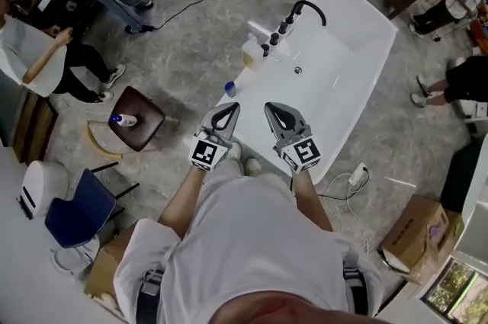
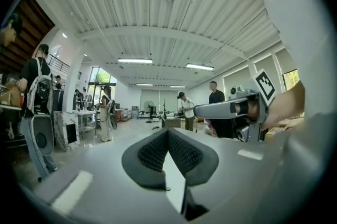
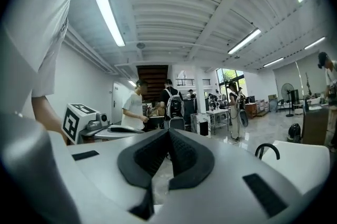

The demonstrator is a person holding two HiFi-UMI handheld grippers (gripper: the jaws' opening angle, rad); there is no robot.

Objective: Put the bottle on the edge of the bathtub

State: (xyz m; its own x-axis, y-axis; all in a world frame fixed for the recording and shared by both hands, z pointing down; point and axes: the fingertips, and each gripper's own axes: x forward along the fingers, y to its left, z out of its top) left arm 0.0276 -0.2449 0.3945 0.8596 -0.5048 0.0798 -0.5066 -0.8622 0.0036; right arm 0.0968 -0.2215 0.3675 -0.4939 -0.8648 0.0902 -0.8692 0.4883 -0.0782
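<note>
The white bathtub (image 1: 358, 78) lies ahead of me, with a black faucet (image 1: 309, 8) on its left rim. A yellowish bottle (image 1: 252, 52) stands on that rim near the faucet. Near the tub's closest corner is a small blue-capped bottle (image 1: 230, 88). Another blue-capped bottle (image 1: 123, 120) lies on a brown stool (image 1: 141, 119) to the left. My left gripper (image 1: 228, 110) and right gripper (image 1: 274, 110) are held side by side over the tub's near end. Both are shut and empty; their pads meet in the left gripper view (image 2: 168, 134) and the right gripper view (image 3: 168, 136).
A blue chair (image 1: 80, 210) and a white bin (image 1: 38, 189) stand at the left. A cardboard box (image 1: 418, 235) and a power strip (image 1: 357, 176) lie on the floor to the right. Cables cross the floor beyond the tub. People stand at the room's edges.
</note>
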